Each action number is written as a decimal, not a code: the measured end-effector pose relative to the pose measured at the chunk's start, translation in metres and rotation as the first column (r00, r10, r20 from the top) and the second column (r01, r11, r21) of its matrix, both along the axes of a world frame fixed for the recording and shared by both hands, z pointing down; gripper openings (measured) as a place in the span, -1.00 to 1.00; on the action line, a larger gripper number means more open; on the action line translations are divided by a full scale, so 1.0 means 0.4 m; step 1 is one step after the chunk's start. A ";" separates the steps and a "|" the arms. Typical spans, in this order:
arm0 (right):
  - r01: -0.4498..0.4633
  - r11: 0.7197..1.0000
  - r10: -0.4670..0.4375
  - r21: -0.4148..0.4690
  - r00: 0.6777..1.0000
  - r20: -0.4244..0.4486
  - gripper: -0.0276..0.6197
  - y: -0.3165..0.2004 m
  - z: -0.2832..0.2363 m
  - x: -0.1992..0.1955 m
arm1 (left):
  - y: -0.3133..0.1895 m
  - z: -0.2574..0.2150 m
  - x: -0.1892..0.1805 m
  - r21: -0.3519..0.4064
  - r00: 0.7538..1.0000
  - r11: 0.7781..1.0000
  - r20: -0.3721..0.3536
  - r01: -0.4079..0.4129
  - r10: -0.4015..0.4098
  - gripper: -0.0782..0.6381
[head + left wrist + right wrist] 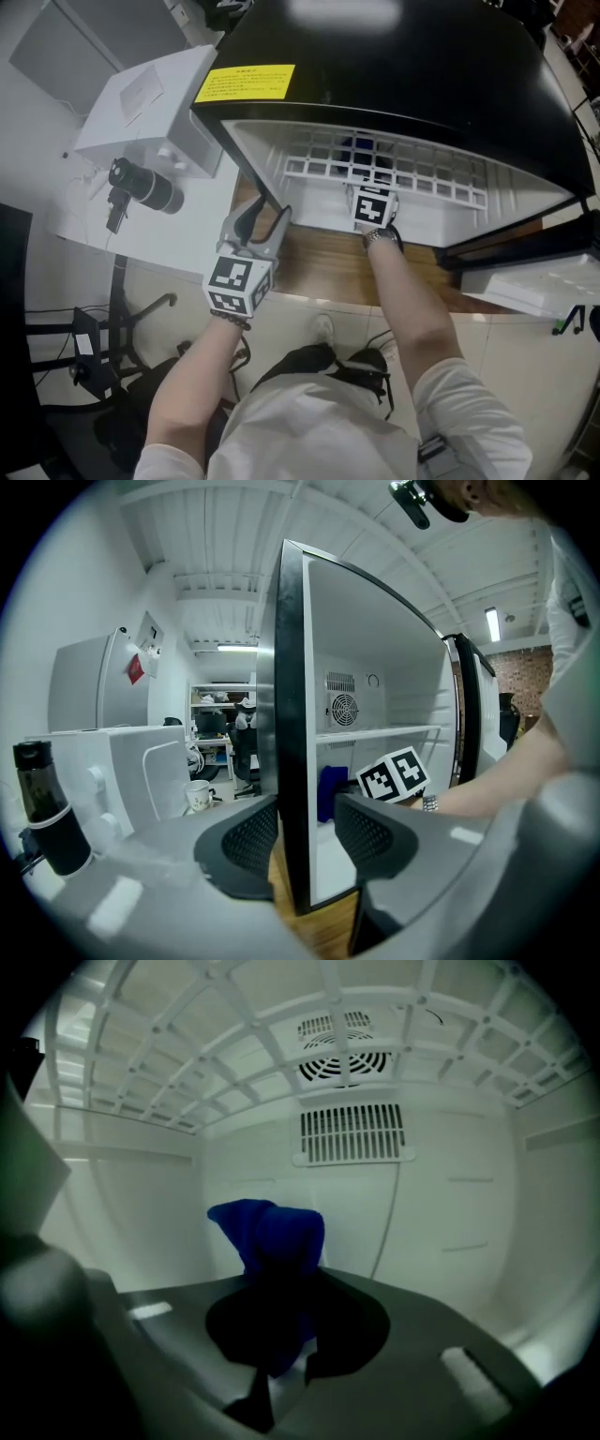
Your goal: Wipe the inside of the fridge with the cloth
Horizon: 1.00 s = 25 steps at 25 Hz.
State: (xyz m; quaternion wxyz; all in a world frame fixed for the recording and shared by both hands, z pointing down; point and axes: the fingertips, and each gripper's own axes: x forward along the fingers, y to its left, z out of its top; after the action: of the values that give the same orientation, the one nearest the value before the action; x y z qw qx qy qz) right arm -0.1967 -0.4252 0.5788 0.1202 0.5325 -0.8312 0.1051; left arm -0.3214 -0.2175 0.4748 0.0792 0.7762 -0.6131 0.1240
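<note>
Reaching under the single wire shelf (394, 173) inside the fridge (422, 66), your right gripper (292, 1330) is clamped on the one blue cloth (272, 1241). The cloth stands upright from the jaws, its tip drooping left. Only the right gripper view shows that grip; the head view hides it. Your left gripper (298, 832) stands wide open astride the fridge's left wall edge.

The lower cloth (272, 1237) is hidden — between dark fingers (352, 1330).
</note>
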 end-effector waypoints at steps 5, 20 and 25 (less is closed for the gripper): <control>-0.024 1.000 0.024 0.006 1.000 -0.014 -0.78 -0.011 -0.007 0.049 | 0.000 0.000 0.000 0.000 1.000 1.000 -0.001 0.011 -0.011 -0.28; -0.119 0.993 0.119 0.010 0.992 -0.037 -0.79 -0.043 -0.019 0.227 | -0.003 0.001 -0.003 -0.011 0.999 0.999 -0.007 0.048 -0.048 -0.28; -0.157 0.988 0.157 0.006 0.987 -0.046 -0.78 -0.048 -0.020 0.281 | -0.003 0.001 -0.005 -0.015 0.998 0.998 -0.002 0.059 -0.059 -0.28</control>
State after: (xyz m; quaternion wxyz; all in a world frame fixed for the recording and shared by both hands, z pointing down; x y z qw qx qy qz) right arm -0.0844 -0.4444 0.5708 0.1303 0.5987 -0.7838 0.1008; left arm -0.3235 -0.2187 0.4753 0.0895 0.7572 -0.6348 0.1250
